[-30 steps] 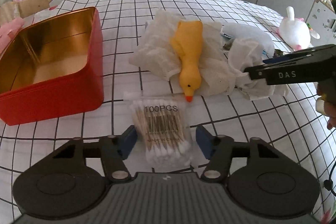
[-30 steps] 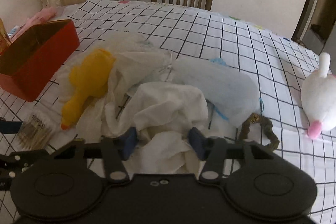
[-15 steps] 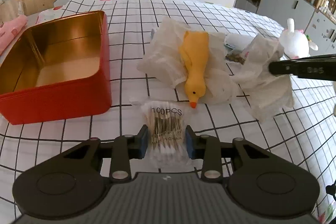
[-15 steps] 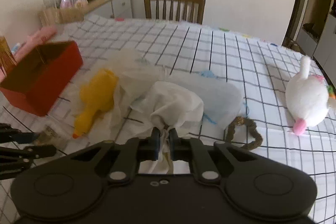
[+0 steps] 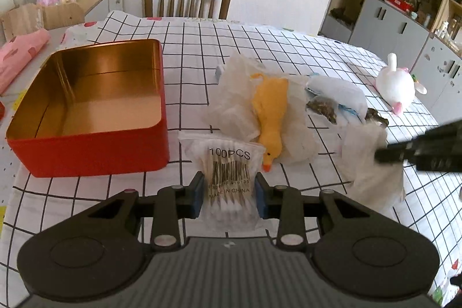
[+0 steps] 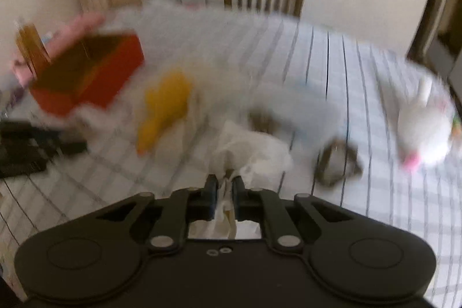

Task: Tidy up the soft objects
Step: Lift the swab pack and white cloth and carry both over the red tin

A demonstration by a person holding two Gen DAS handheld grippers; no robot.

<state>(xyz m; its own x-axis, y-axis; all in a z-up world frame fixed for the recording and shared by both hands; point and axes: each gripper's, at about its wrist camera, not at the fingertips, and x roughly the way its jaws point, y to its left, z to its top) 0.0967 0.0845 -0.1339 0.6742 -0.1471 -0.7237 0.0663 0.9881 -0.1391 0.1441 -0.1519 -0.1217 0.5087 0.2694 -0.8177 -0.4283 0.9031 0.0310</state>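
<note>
Left wrist: jaws clamp swab packet (image 5: 229, 181) | right wrist: jaws pinch white cloth (image 6: 248, 152)

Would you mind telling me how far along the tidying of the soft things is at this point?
Nothing is packed yet: the red tin is empty. In hand: the left tool is shut on the cotton swab pack, and the right tool is shut on a white cloth. Left to do: the yellow duck, the cloth under it and the white plush toy lie on the table.

Red tin (image 5: 95, 160) with gold inside, yellow duck (image 5: 270, 111), black-grid white tablecloth (image 5: 260, 42)
</note>
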